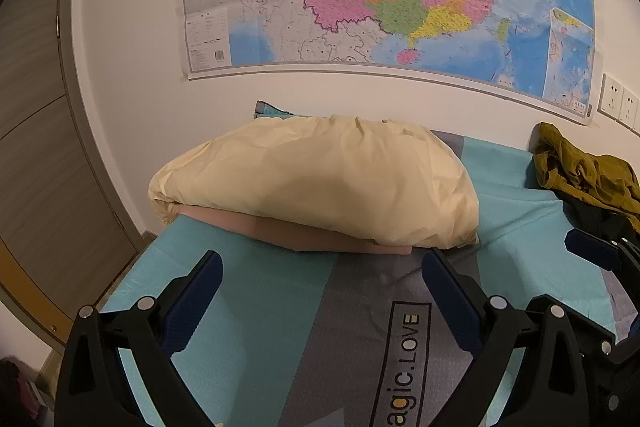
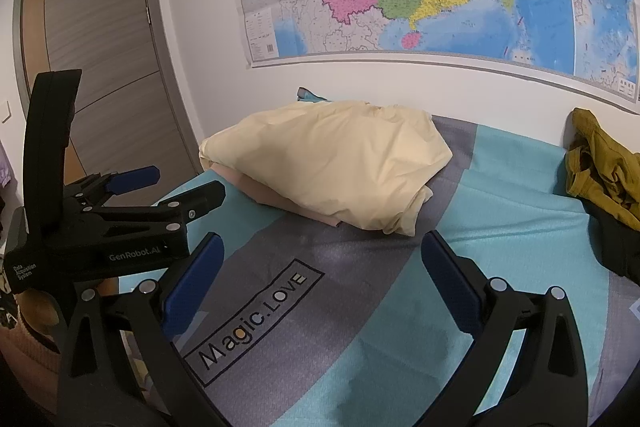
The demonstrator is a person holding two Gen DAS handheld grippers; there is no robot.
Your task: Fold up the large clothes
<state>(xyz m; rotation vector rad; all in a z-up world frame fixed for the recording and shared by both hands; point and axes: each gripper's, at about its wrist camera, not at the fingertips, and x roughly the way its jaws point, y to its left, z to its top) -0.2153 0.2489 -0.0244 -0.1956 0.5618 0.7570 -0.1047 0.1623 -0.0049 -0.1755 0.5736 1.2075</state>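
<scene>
Fingers of left gripper (image 1: 322, 267) and right gripper (image 2: 320, 251) spread, holding nothing, cream garment (image 1: 316, 179) folded into puffy bundle on pink garment (image 1: 320, 237), mustard garment (image 2: 604, 171) crumpled

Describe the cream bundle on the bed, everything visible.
The cream bundle is a puffy, pale-yellow fabric mass, smooth and slightly crinkled like thin padded cloth, folded or rolled into a rounded loaf with gathered edges at its ends. It lies across the far part of the bed, near the wall under the map, on top of a flat folded pink piece whose edge sticks out beneath it toward the cameras. Nothing else touches it; both grippers are open and short of it.
</scene>
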